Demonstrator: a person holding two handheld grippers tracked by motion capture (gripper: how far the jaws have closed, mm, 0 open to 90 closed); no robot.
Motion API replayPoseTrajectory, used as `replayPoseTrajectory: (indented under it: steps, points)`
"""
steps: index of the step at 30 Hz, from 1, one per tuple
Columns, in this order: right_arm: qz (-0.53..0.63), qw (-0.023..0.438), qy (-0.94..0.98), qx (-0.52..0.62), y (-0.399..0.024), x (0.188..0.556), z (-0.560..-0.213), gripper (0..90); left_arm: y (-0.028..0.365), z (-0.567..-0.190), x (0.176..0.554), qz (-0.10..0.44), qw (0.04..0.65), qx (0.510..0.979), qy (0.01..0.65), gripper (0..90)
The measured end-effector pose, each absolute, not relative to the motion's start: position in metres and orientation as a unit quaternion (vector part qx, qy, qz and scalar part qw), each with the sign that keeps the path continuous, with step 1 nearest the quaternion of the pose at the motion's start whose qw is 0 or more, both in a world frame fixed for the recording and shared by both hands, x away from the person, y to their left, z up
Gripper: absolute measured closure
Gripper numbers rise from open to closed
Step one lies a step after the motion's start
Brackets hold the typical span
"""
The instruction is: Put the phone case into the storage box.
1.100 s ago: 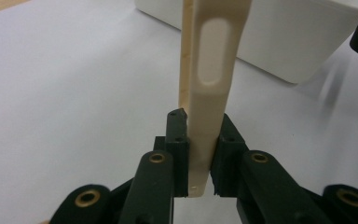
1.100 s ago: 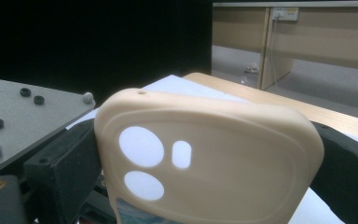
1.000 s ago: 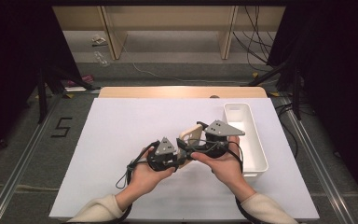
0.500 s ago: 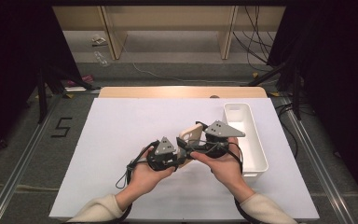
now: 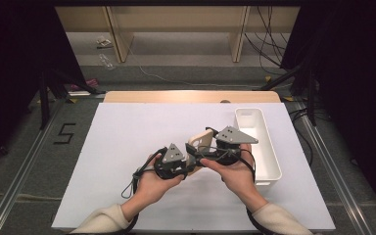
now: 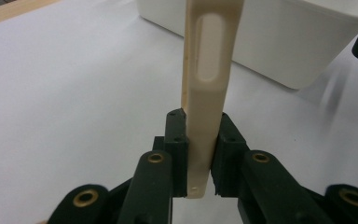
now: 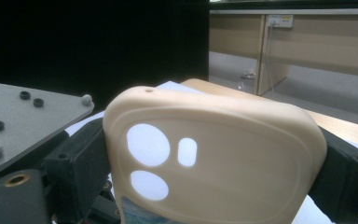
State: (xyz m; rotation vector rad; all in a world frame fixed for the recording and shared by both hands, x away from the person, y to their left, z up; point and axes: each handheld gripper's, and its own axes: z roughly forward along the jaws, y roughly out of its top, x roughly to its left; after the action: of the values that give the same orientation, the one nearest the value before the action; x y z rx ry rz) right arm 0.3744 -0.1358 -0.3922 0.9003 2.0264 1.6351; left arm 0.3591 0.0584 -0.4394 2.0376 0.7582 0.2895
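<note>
A beige phone case point(image 5: 201, 139) with camera cut-outs is held up above the white table top, gripped from two sides. My left gripper point(image 5: 192, 159) is shut on the case's thin edge point(image 6: 209, 93), its black pads point(image 6: 177, 140) pressing both faces. My right gripper point(image 5: 208, 147) spans the case's width point(image 7: 214, 154), with a jaw against each side. These jaws have just been closing with the case between them. The left gripper's grey plate point(image 7: 23, 121) lies close beside the case.
A long white bin point(image 5: 259, 142) stands just right of the hands, seen close behind the case in the left gripper view point(image 6: 279, 42). The white table sheet point(image 5: 127, 132) ends at a wooden strip point(image 5: 176, 96) at the back. Cables trail from both grippers.
</note>
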Motion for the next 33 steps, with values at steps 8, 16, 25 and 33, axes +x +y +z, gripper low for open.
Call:
replayPoseTrajectory:
  steps: [8, 16, 25, 33]
  points:
    - [0.584, 0.189, 0.719, 0.326, -0.137, 0.374, -0.391, 13.1, 0.057, -0.438, 0.356, 0.135, 0.452, 0.834, 0.287, 70.9]
    - [0.585, 0.197, 0.714, 0.330, -0.141, 0.375, -0.387, 13.3, 0.060, -0.435, 0.353, 0.139, 0.455, 0.834, 0.280, 52.7]
    - [0.586, 0.200, 0.711, 0.333, -0.145, 0.376, -0.385, 13.3, 0.070, -0.431, 0.347, 0.149, 0.440, 0.842, 0.274, 20.5]
    - [0.588, 0.203, 0.708, 0.335, -0.147, 0.377, -0.383, 13.3, 0.080, -0.431, 0.346, 0.161, 0.419, 0.850, 0.274, 0.3]
